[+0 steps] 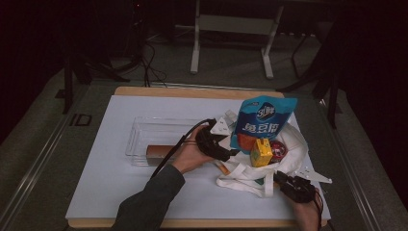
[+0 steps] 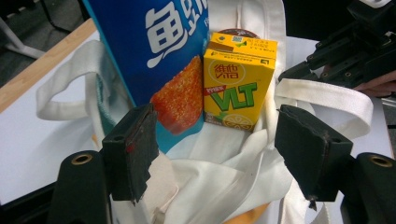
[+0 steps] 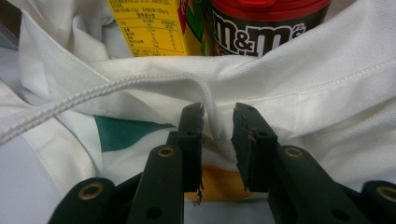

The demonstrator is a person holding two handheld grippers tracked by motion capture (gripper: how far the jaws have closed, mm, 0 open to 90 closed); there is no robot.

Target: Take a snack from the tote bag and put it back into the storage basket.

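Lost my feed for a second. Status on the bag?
Left gripper open over white tote bag. Right gripper pinching bag edge. Yellow juice box upright inside, blue snack pouch beside it.

White tote bag [image 1: 250,178], yellow carton [image 1: 261,153]

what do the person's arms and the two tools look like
Both tools are black. The left tool has a grey three-cornered plate on top and a black cable trailing back; its worn square pads show a red fleck. The right tool has brass-ringed holes. The left arm wears a dark grey sleeve.
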